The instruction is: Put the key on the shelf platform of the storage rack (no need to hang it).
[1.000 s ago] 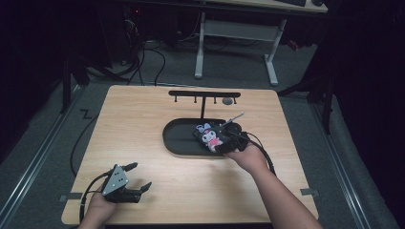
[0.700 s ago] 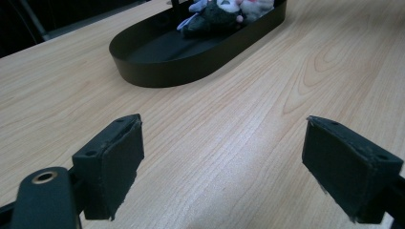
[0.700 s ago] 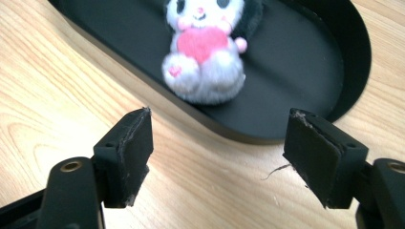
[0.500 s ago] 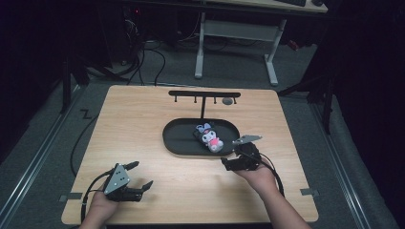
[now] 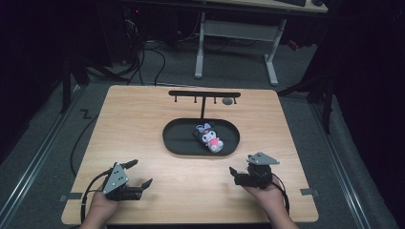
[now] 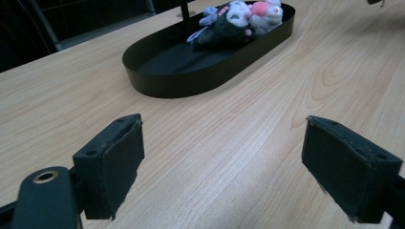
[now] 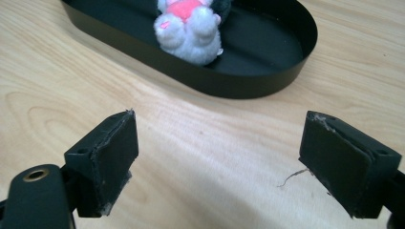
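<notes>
A black oval tray (image 5: 174,140) sits mid-table with a small plush toy (image 5: 209,137), dark, white and pink, lying in its right half. My left gripper (image 5: 141,172) rests open near the front left edge, well apart from the tray. My right gripper (image 5: 241,166) is open at the front right, just short of the tray's near rim. In the left gripper view the gripper (image 6: 229,167) has bare wood between its jaws, with the tray (image 6: 191,78) and toy (image 6: 234,19) ahead. In the right gripper view the gripper (image 7: 224,162) is empty, facing the tray wall (image 7: 248,86) and the toy (image 7: 191,33).
A black T-shaped rack (image 5: 204,95) with small hooks stands behind the tray, with a small grey round object (image 5: 228,101) by its right end. Cables trail from both grippers. The table's edges drop to a dark floor with desk legs behind.
My right gripper was over the toy in the tray a second ago. It has drawn back toward the front edge, open and empty. The toy stays in the tray. The left gripper barely shifted.
</notes>
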### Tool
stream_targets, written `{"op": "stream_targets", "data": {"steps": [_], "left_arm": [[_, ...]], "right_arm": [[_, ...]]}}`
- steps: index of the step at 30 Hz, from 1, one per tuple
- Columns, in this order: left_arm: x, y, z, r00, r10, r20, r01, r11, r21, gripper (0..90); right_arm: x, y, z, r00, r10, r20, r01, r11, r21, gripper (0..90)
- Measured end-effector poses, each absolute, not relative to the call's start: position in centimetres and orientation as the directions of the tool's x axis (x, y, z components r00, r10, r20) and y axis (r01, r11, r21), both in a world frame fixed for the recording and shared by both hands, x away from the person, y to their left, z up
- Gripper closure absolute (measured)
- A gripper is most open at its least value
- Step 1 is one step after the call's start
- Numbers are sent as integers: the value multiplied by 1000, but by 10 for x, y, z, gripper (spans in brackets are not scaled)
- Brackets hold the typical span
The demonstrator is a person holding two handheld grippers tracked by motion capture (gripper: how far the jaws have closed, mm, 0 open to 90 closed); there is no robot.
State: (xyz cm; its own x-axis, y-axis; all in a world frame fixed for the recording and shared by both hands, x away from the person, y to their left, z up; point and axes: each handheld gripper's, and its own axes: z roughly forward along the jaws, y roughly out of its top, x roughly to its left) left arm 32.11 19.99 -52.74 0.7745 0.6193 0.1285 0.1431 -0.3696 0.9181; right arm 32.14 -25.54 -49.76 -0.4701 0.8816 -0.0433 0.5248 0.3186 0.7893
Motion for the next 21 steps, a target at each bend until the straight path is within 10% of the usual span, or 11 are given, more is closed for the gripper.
{"op": "stream_targets", "data": {"steps": [10,21], "left_arm": [[317,199,-526,775,625,91,163,-337,927,151],[316,197,-528,787,606,117,144,-364,920,151]], "right_arm": [[265,-259,-497,-452,870,-197,217,321,922,120],[281,-257,-518,-470,882,-34,376,235,896,132]]}}
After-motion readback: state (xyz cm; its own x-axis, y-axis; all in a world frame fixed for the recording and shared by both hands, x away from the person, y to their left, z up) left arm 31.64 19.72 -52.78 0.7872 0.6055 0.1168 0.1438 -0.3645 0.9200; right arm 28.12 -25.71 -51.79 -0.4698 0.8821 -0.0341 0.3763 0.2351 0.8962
